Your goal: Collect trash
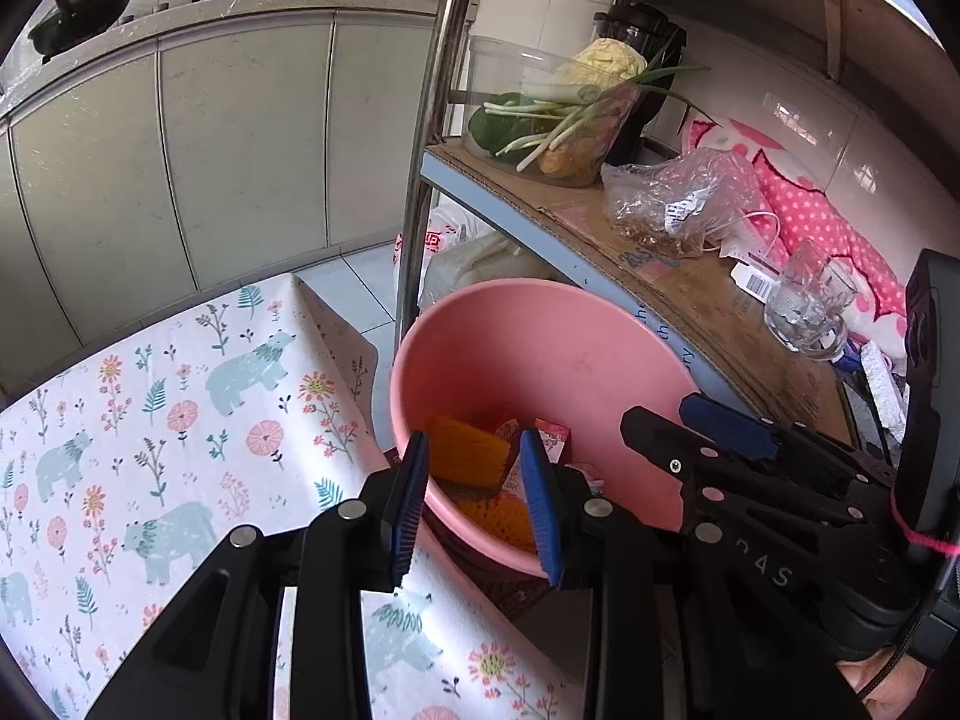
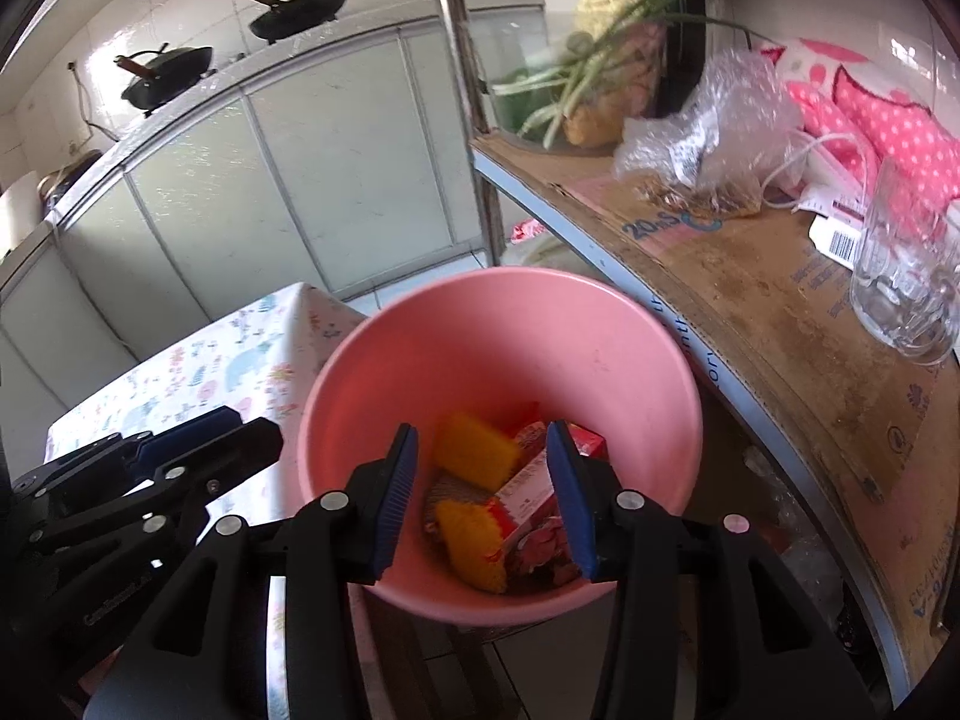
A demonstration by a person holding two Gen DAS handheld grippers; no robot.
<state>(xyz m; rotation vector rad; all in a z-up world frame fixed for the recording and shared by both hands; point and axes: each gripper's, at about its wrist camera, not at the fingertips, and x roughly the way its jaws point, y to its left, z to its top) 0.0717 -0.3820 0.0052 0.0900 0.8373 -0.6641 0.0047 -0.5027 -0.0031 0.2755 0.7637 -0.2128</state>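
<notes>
Each view looks steeply down along its own gripper, close above the pink bucket (image 1: 540, 360) (image 2: 504, 336). Both share the bucket, the cardboard-lined shelf (image 1: 690, 294) (image 2: 780, 312) beyond to the right, and the cabinets (image 1: 180, 150) (image 2: 270, 168) farther ahead.

So there's a table under a bear-and-flower tablecloth (image 1: 180, 396), nothing sitting on the visible part. Next to it, a shelf lined with cardboard (image 2: 780, 324): a glass mug (image 2: 906, 294) near its front edge, a clear plastic bag (image 2: 714, 126) further back.

The cardboard sheet (image 2: 750, 300) on the shelf at right reads "20" in blue; other print is illegible
</notes>
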